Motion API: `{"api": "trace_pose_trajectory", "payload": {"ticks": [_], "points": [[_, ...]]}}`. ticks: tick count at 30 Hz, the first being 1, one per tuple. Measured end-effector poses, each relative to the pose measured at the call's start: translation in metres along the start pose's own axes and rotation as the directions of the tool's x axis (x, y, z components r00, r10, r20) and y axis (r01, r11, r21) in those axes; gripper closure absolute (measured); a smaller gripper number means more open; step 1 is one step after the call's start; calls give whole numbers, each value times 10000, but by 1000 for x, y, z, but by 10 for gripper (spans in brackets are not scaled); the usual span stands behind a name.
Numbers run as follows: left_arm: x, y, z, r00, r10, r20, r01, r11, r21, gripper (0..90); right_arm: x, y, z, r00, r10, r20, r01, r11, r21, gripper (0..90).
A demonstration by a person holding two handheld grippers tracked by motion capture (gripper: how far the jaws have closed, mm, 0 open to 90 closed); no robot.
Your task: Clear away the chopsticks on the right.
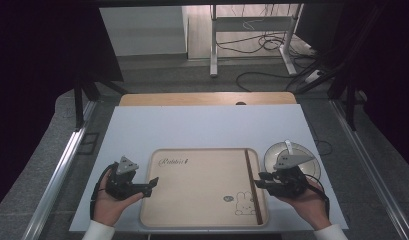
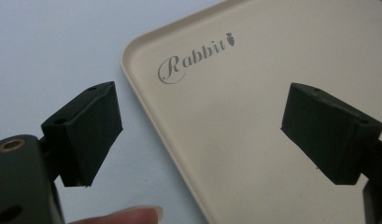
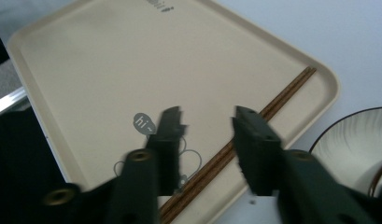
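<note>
Both grippers parted, gripping nothing: left gripper (image 2: 200, 135) astride the tray's (image 1: 202, 200) rim, right gripper (image 3: 205, 140) above the chopsticks (image 3: 254, 126) (bowl (image 1: 307, 157) nearby).

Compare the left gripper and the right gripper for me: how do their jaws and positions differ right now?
The left gripper has its jaws spread wide, straddling the tray's left rim near the "Rabbit" print; the right gripper has its jaws closer together, at the tray's right edge.
The right gripper sits above the chopsticks, with the bowl beside it; the left has only bare tray and table beneath.
Shared: both point inward over the tray, and both are open and hold nothing.
</note>
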State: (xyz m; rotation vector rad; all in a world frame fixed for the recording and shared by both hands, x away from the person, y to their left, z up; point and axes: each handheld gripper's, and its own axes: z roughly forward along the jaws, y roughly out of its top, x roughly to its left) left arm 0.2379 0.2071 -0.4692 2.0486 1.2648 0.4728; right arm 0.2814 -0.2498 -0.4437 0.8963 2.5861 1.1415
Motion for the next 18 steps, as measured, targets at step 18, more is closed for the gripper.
{"api": "trace_pose_trajectory", "payload": {"ticks": [18], "points": [[-2,-2,-1,10000,23,-59,-23,10000,15,120,-1,-2,-5,9983,232,529,-190,9968,-777,329]]}}
